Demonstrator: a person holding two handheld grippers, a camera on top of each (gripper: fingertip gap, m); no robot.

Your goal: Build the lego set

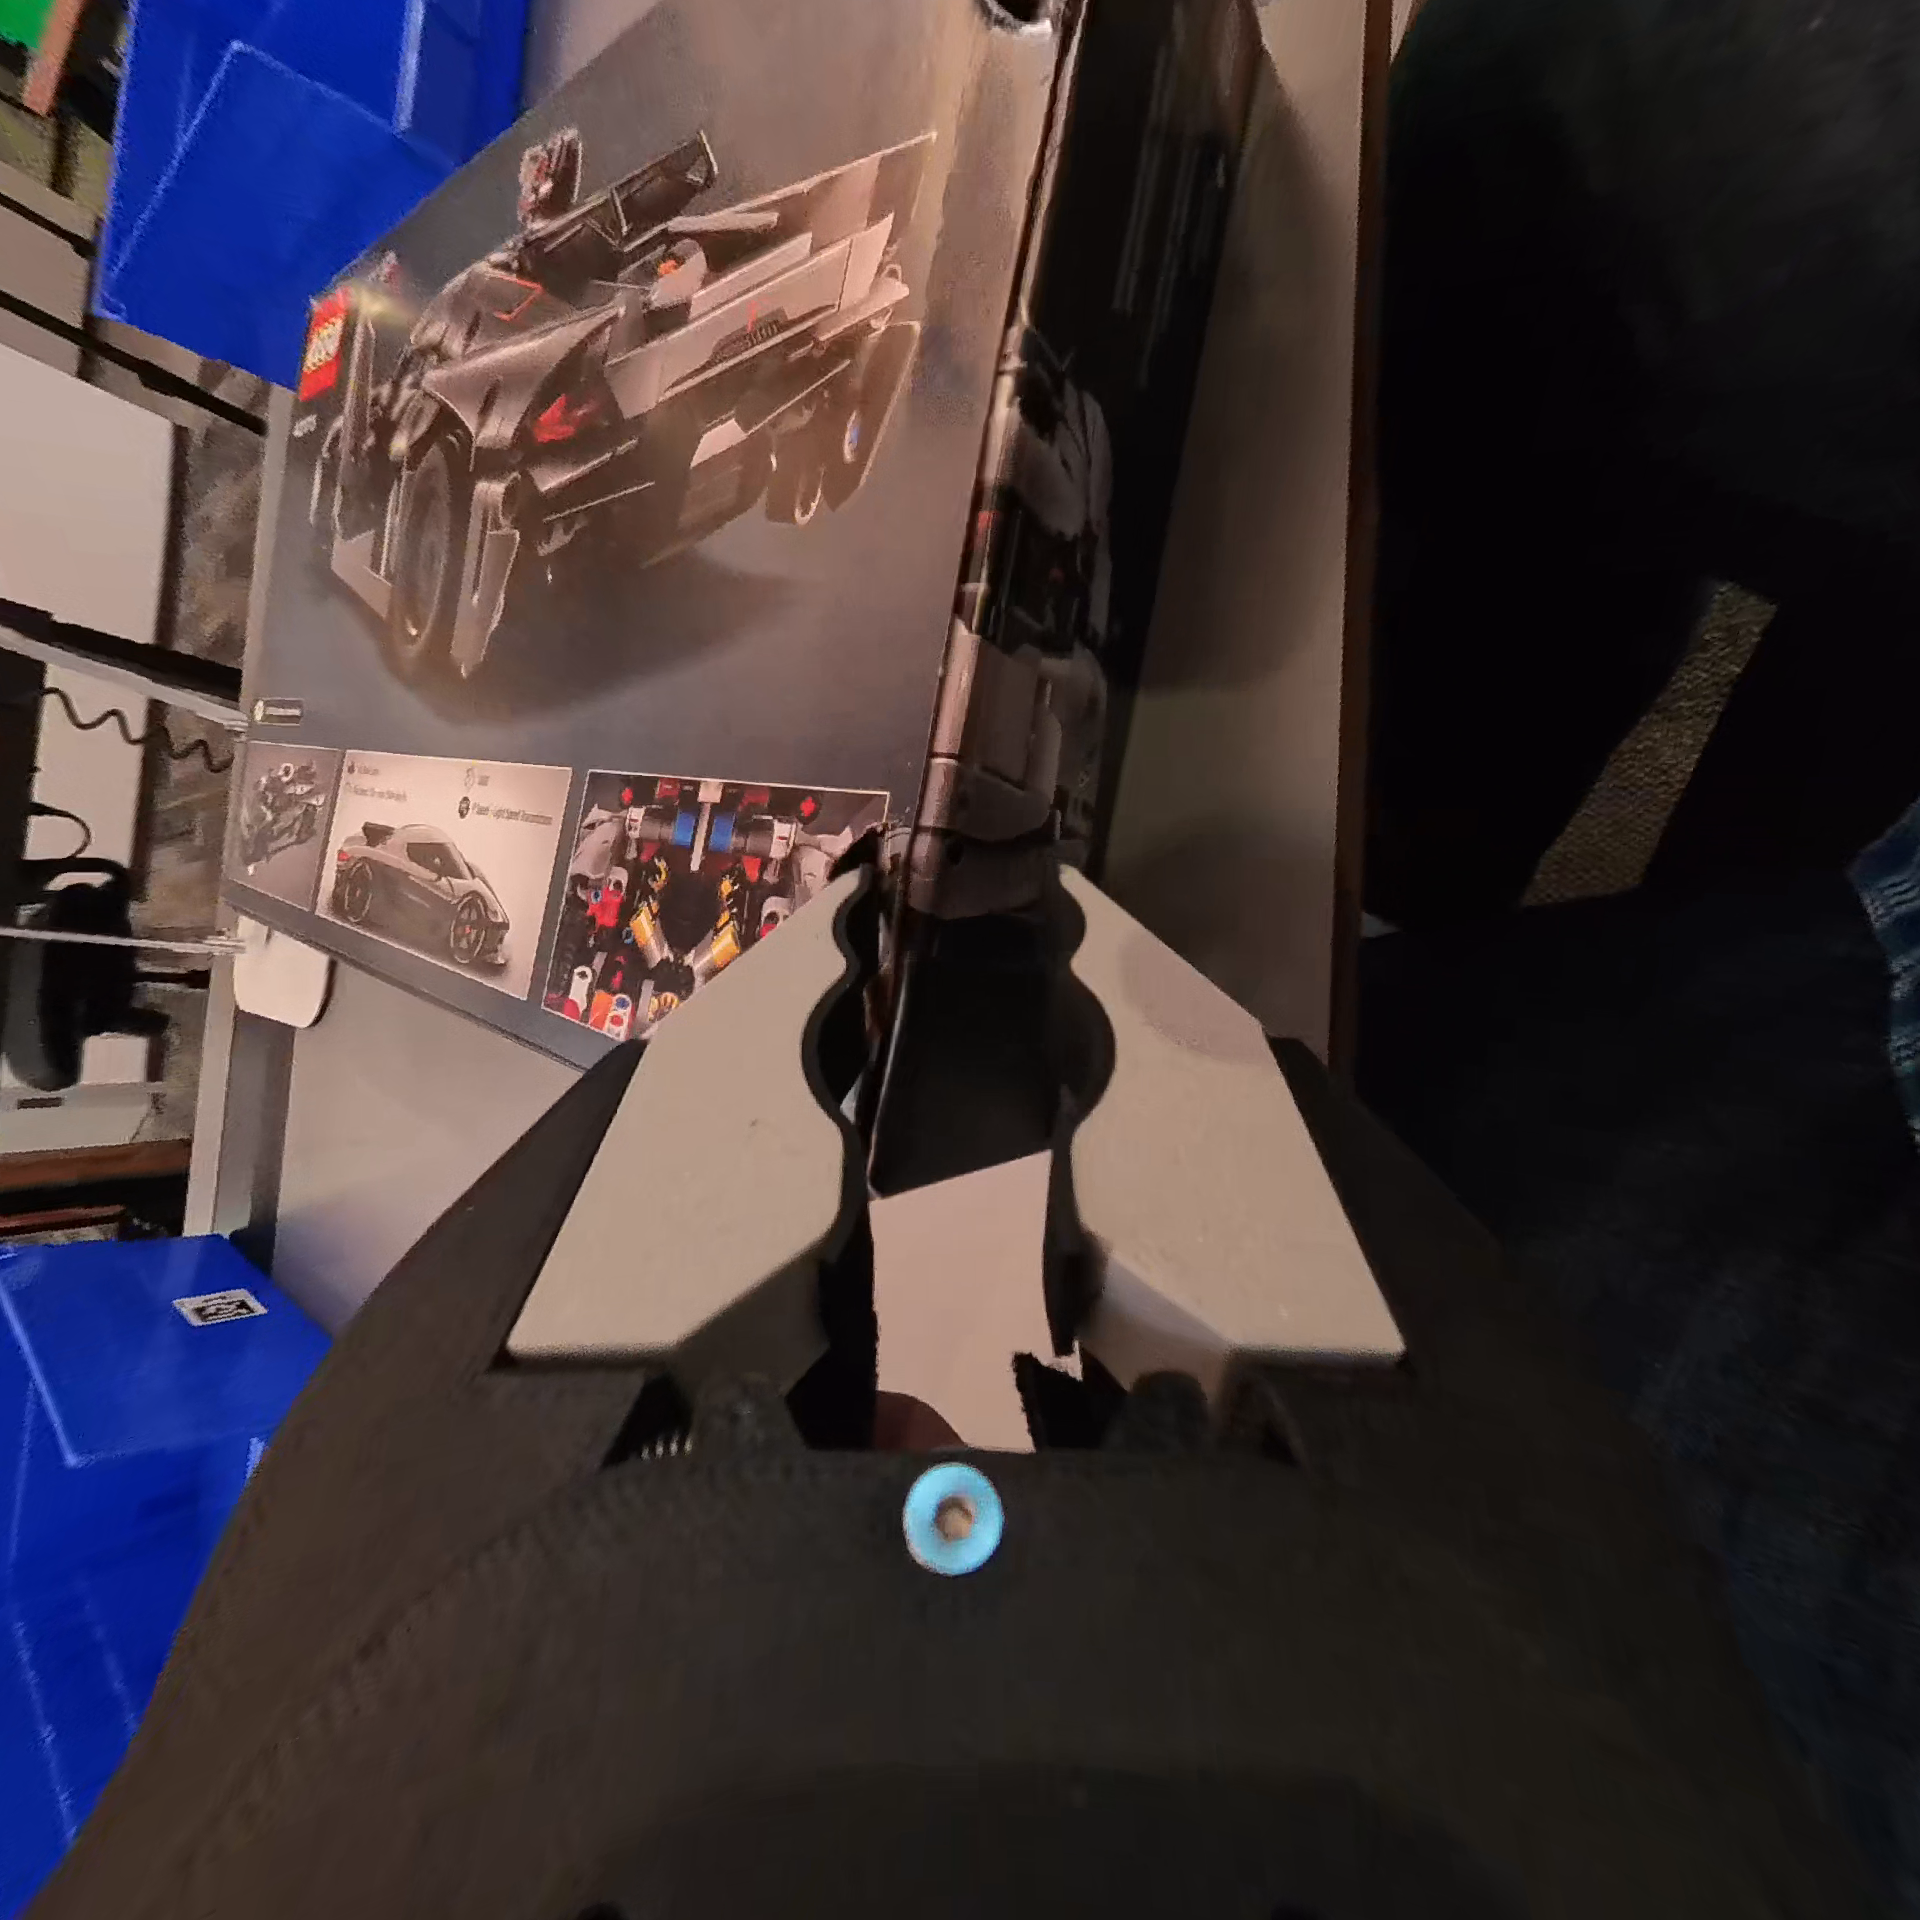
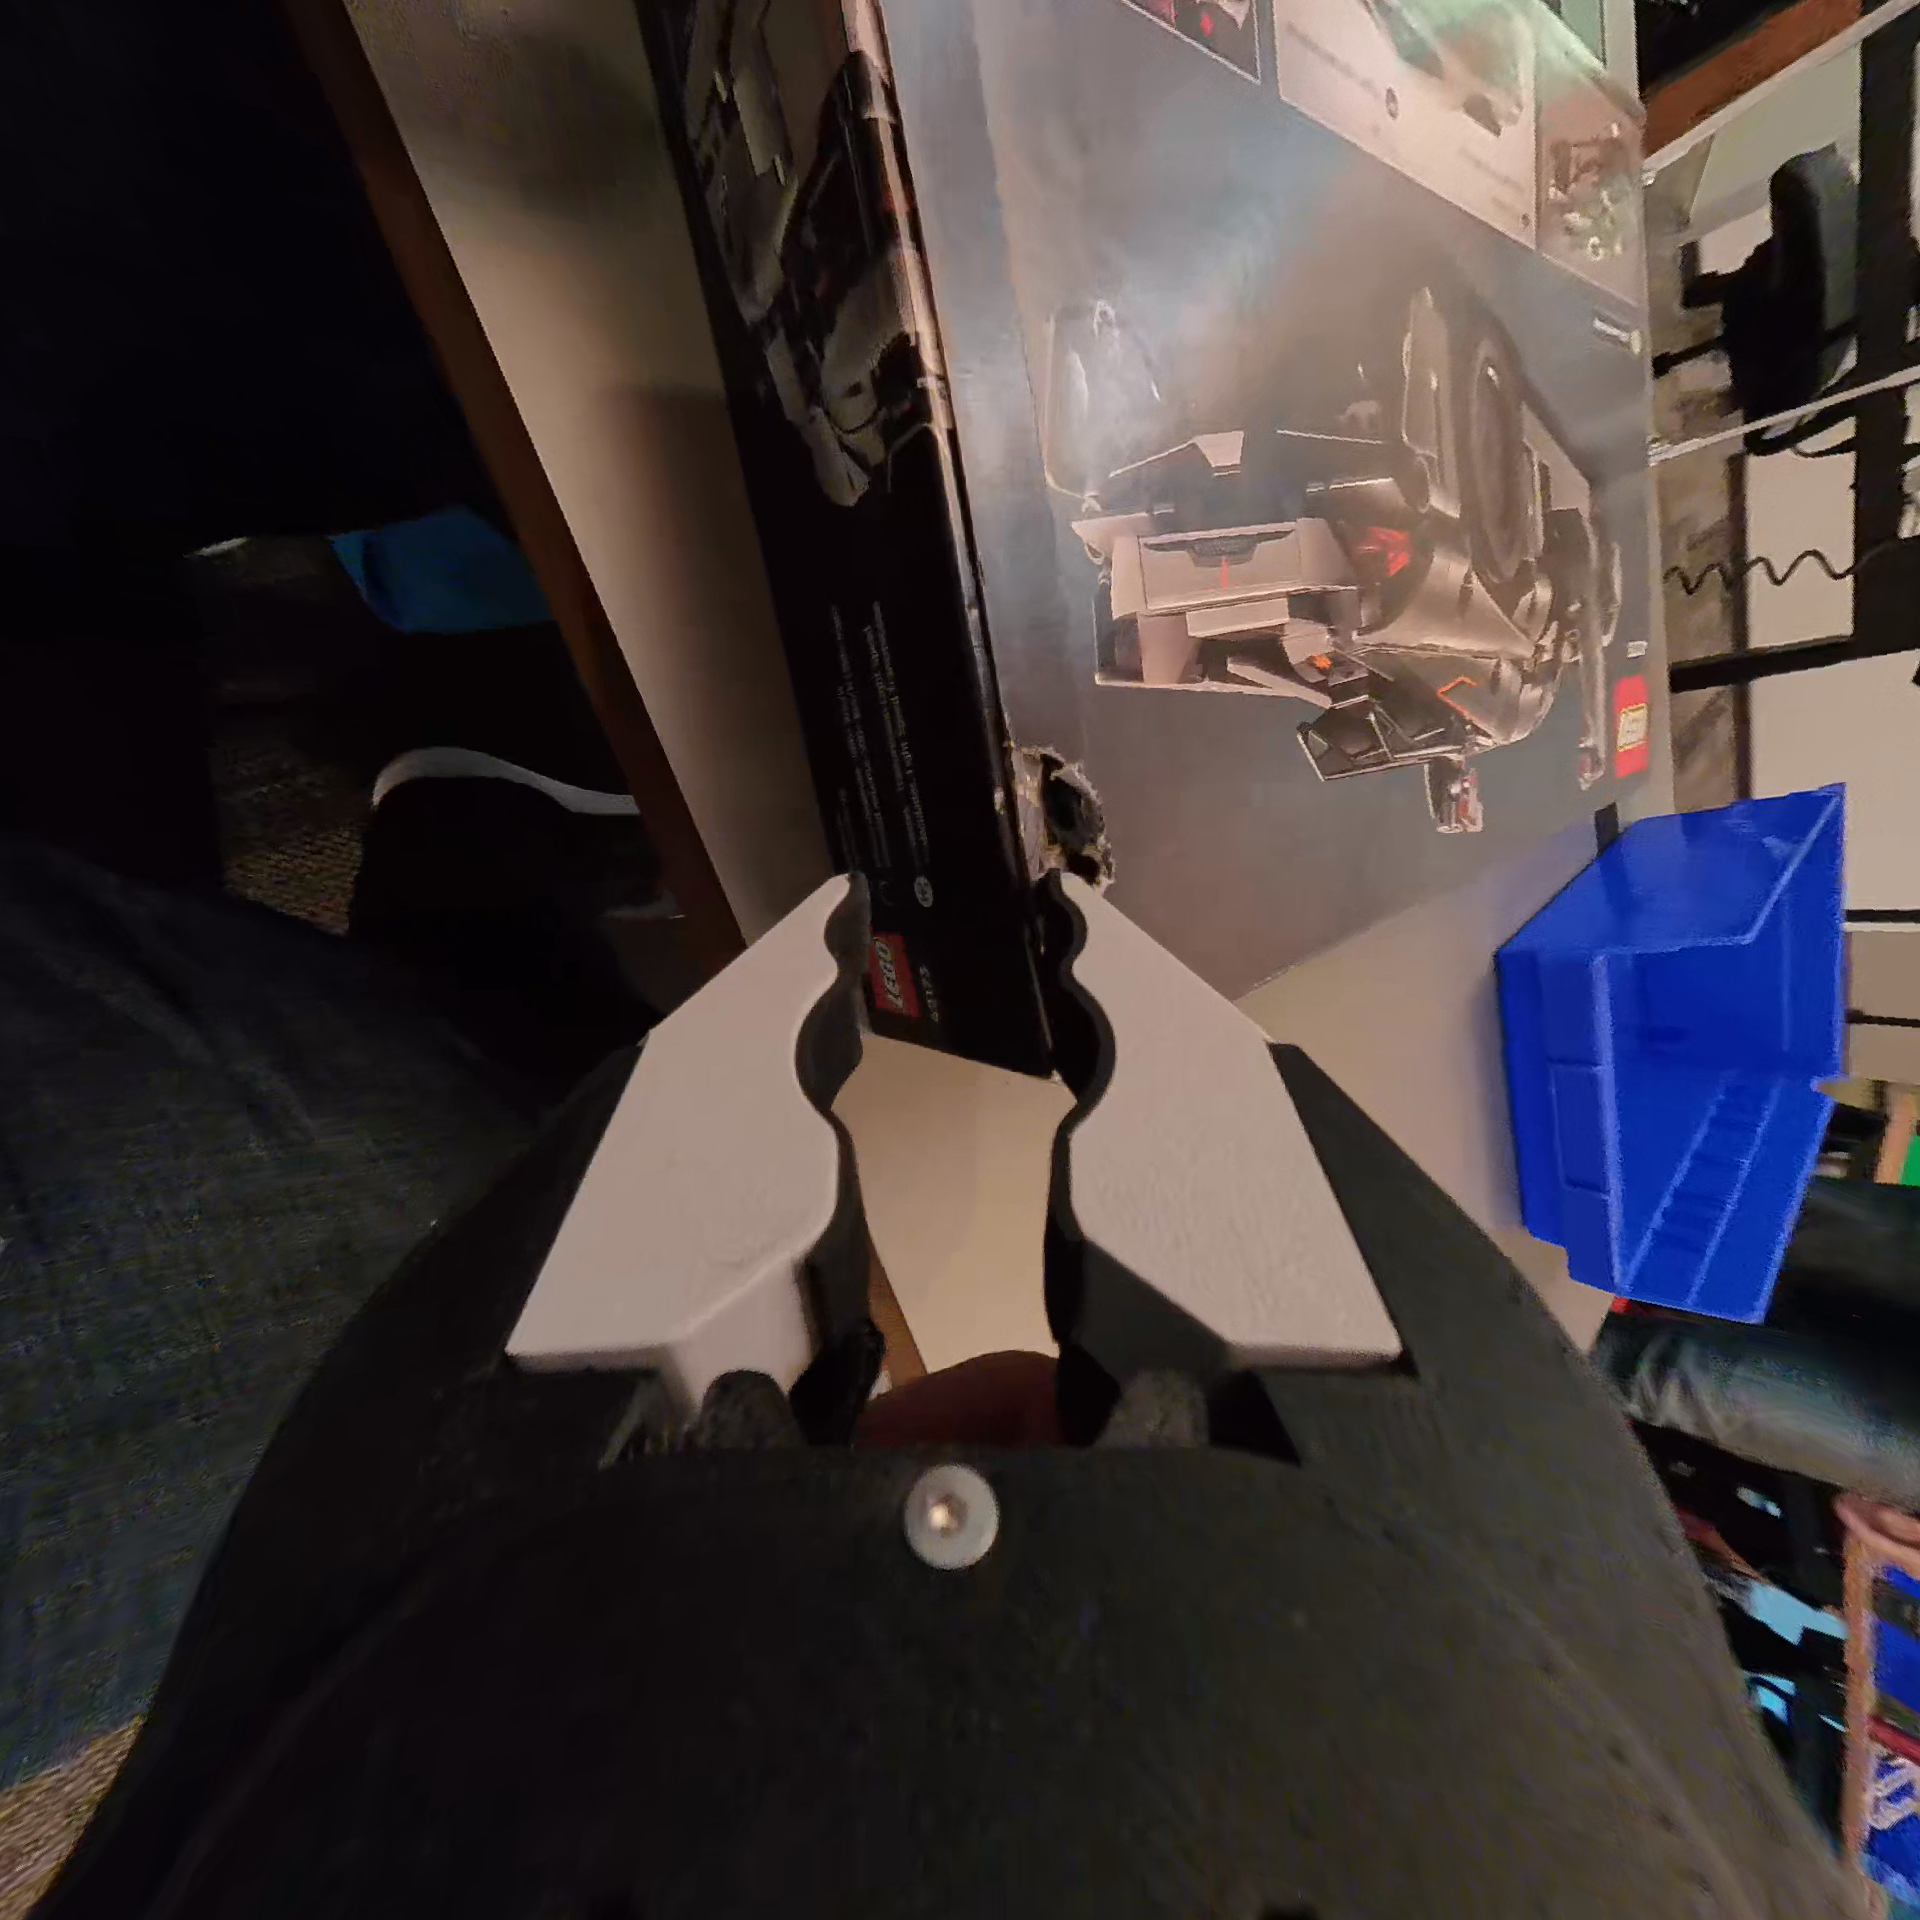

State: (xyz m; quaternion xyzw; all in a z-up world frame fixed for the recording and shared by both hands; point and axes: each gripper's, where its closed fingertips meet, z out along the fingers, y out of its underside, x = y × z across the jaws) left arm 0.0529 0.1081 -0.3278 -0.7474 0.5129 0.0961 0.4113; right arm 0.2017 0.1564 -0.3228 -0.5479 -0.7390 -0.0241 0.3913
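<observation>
From the left, I see my left gripper (image 1: pixel 961 883) set on one end of the lego box (image 1: pixel 644 499), its two pale fingers (image 1: pixel 727 1143) standing on either side of the box's narrow edge at a corner; they look clamped on the cardboard, though the far finger's contact is in shadow and I judge it rather than see it. The box lies flat on the pale table (image 1: pixel 416 1122), printed face up, and runs straight away from the claw, so its long axis lines up with the fingers. Beyond it to the left sit blue bins (image 1: pixel 260 156). Moving right, my right gripper (image 2: pixel 956 883) grips the opposite end of the same box (image 2: pixel 1299 416), its fingers (image 2: pixel 686 1143) pinching the dark side panel just beside a torn, ragged corner (image 2: pixel 1060 821). Here too the box stretches directly ahead from the claw, lying on the table (image 2: pixel 1382 1039) close to the table's near edge. One blue bin (image 2: pixel 1683 1039) rests on the table to the right, near the box but apart from it. The count: one box, two grippers, each holding an end, neither nearer than the other. I judge the set unopened apart from that tear, so the coming move turns on working at the torn corner, which lies at the right claw's tips.
</observation>
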